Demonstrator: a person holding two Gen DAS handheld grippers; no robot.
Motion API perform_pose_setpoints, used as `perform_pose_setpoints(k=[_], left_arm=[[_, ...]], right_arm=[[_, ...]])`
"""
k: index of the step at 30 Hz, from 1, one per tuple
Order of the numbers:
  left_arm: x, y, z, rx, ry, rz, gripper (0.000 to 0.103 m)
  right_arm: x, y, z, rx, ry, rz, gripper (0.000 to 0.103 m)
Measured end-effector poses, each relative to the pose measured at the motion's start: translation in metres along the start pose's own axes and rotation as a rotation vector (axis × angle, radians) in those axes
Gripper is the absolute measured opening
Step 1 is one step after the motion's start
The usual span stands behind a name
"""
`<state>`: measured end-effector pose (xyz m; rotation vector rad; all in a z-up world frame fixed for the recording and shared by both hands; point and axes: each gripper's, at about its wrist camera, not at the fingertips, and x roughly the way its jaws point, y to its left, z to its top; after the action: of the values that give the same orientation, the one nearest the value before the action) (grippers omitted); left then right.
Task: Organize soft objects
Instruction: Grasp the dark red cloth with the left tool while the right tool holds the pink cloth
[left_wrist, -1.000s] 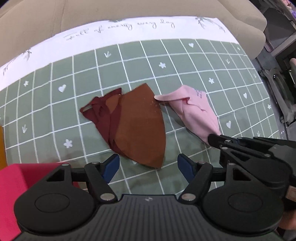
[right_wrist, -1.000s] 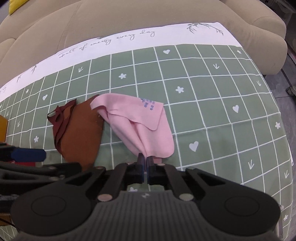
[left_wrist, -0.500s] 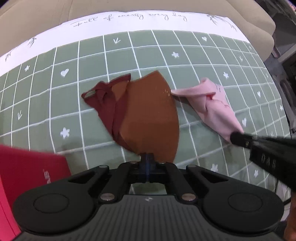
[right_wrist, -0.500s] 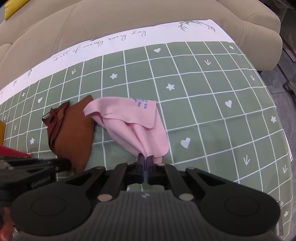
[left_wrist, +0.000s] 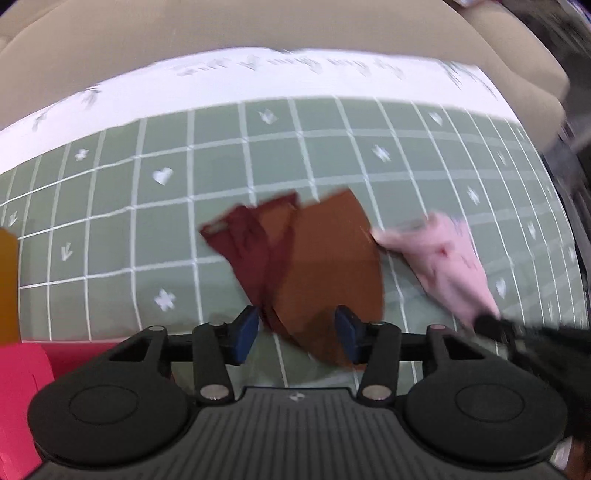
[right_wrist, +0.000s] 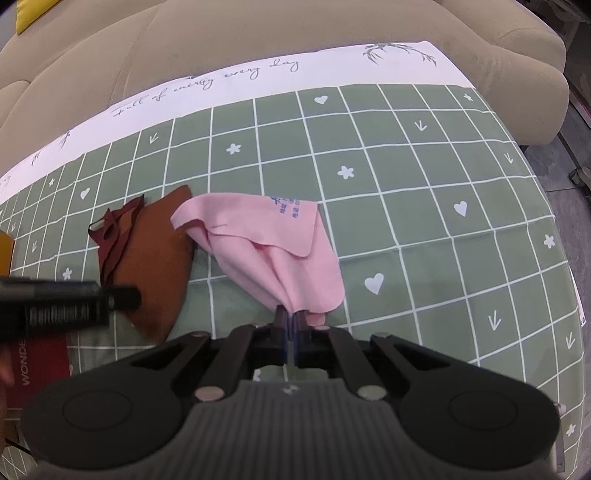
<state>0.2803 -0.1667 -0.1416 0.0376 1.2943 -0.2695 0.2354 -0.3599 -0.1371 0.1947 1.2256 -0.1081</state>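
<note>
The tablecloth (right_wrist: 369, 155) border reads "Full of energy every day"; the red box (right_wrist: 37, 362) shows "WONDE"; the pink cloth's (right_wrist: 266, 236) blue print is illegible.

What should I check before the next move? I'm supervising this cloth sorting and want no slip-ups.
1. Right gripper shut on the pink cloth: ok, a bunched corner sits between its fingers.
2. Left gripper open: ok, jaws apart.
3. Brown cloth lined up with the left gripper: ok, its near tip lies between the blue pads.
4. Pink and brown cloths separate: cannot tell, their edges meet or overlap.
5. Left view sharp enough to judge contact: not ok, it is blurred.
</note>
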Motion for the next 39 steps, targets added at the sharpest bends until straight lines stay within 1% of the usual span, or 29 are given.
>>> perform_pose_setpoints(k=[1,4,5,6,8,10,12,13,19,22,24,25,29,31,33,34,35,36,37,39], left_arm=[[0.003,0.001,0.006,-0.016,-0.004,0.0,0.063],[0.014,0.001,0.011,-0.036,0.005,0.012,0.064],[0.014,0.0,0.012,-0.037,-0.021,0.012,0.061],[0.014,-0.003,0.012,-0.039,-0.043,0.008,0.052],[0.018,-0.008,0.012,-0.033,-0.069,0.008,0.041],[0.019,-0.012,0.012,-0.01,-0.087,-0.003,0.019],[0.02,-0.012,0.011,-0.014,-0.091,-0.021,0.008],[0.021,-0.015,0.012,-0.012,-0.096,-0.005,0.001],[0.02,-0.032,0.002,0.092,-0.116,0.081,0.0],[0.014,-0.032,-0.015,0.085,-0.084,0.113,0.0],[0.008,-0.032,-0.029,0.093,-0.077,0.119,0.0],[0.007,-0.031,-0.037,0.088,-0.053,0.114,0.0],[-0.001,-0.034,-0.062,0.108,-0.012,0.082,0.0],[-0.005,-0.032,-0.061,0.069,0.004,0.045,0.0],[-0.013,-0.026,-0.055,0.011,-0.005,0.003,0.001],[-0.015,-0.025,-0.05,0.002,-0.001,-0.017,0.009],[-0.013,-0.024,-0.046,0.01,0.019,-0.02,0.019],[-0.009,-0.024,-0.043,0.016,0.046,-0.015,0.035],[-0.005,-0.023,-0.041,0.006,0.07,-0.002,0.04],[-0.004,-0.022,-0.04,-0.014,0.057,0.01,0.042]], right_arm=[[-0.001,0.0,0.0,0.001,-0.003,0.0,0.0],[-0.001,-0.002,0.001,0.008,-0.008,-0.001,0.0],[-0.002,-0.002,0.001,0.009,-0.009,0.0,0.0],[-0.002,-0.002,0.0,0.009,-0.011,0.0,0.0],[-0.002,-0.001,0.0,0.005,-0.012,0.001,0.0],[-0.001,0.0,-0.001,-0.002,-0.007,0.002,0.0],[0.001,0.001,-0.002,-0.004,0.0,0.002,0.0],[0.002,0.001,-0.002,-0.004,0.003,0.002,0.0],[0.002,-0.001,0.001,-0.005,-0.003,0.002,0.0],[-0.002,-0.002,0.001,-0.006,-0.014,0.0,0.0],[-0.005,-0.001,0.0,-0.007,-0.022,0.001,0.0],[-0.006,-0.002,0.0,-0.008,-0.025,0.0,0.0],[-0.01,-0.001,0.0,-0.009,-0.036,0.005,0.0],[-0.012,0.0,-0.001,-0.012,-0.039,0.006,0.0],[-0.013,-0.001,-0.003,-0.012,-0.039,0.006,0.0],[-0.013,-0.001,-0.003,-0.012,-0.039,0.008,0.0],[-0.013,-0.002,-0.003,-0.009,-0.038,0.009,0.0],[-0.013,-0.003,-0.002,-0.006,-0.037,0.009,0.0],[-0.013,-0.004,-0.002,-0.003,-0.035,0.011,0.0],[-0.012,-0.004,-0.002,0.001,-0.032,0.015,0.0]])
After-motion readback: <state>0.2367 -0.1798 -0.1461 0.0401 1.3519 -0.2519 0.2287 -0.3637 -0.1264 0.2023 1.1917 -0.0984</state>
